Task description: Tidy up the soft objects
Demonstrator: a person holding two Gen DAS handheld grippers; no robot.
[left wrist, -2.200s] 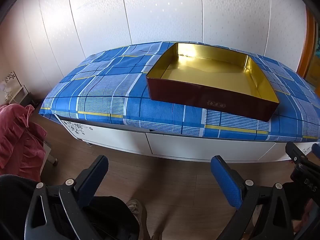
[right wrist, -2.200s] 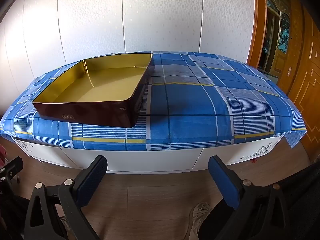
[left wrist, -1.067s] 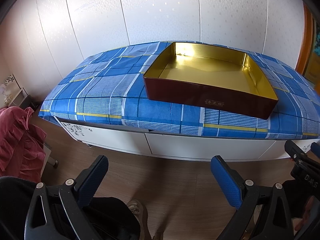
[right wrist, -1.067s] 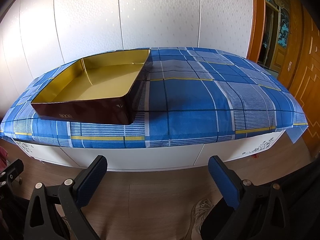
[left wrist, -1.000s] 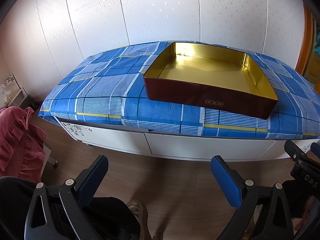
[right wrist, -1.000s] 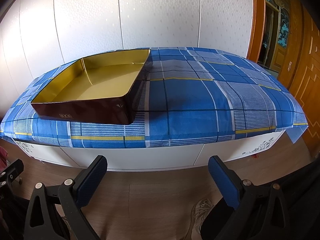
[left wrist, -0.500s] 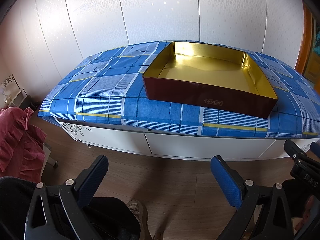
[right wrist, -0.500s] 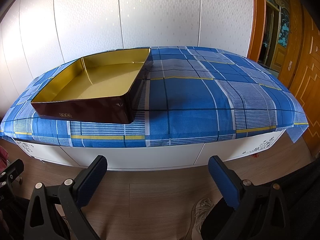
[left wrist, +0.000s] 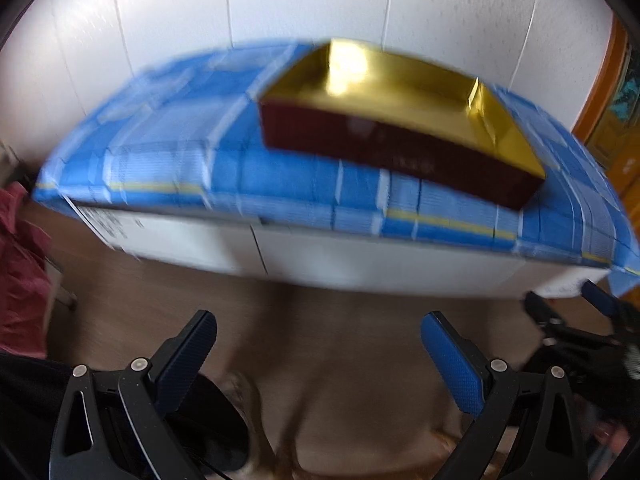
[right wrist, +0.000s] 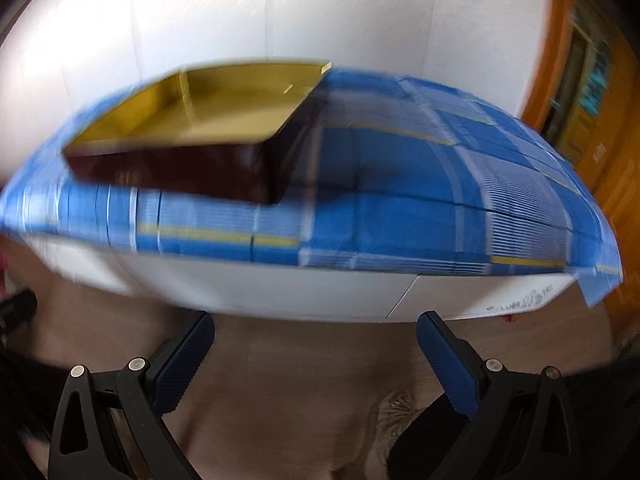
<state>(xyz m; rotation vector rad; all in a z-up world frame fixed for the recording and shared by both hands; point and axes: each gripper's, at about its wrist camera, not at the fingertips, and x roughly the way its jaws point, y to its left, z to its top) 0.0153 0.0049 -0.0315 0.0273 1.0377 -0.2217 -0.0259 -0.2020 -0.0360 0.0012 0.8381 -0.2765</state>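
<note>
Soft objects to be organized: the only candidate I can find is a red cloth (left wrist: 18, 272) bunched at floor level, well to the left of the box and off the worktop; blur prevents me from confirming what it is. No soft item lies in the box or on the cover beside it.

Box (left wrist: 400, 120): a shallow rectangular tray, open-topped, with a glossy dark maroon exterior and a mirror-like gold lining. From the right wrist view the box (right wrist: 192, 136) shows nothing inside. It rests on a blue plaid cloth (right wrist: 400, 184), thin woven fabric with white and yellow stripes, draped over a white worktop (right wrist: 280, 292) whose front panel is smooth and hard.

Claws: my left claw (left wrist: 318, 344) has its jaws spread wide apart, holding nothing. My right claw (right wrist: 316, 340) is likewise fully apart and empty. Both hang over the wooden floor in front of the box, short of the worktop edge. The pads are blue with a ribbed, rubbery texture on black frames.

Risks, in my judgement: both views are heavily smeared, so any approach made now rests on poor position sense and could strike the worktop front. The light box could skid on the loose cover if nudged. A limp cloth gripped at one fold may trail, snag the box rim or slip free.
</note>
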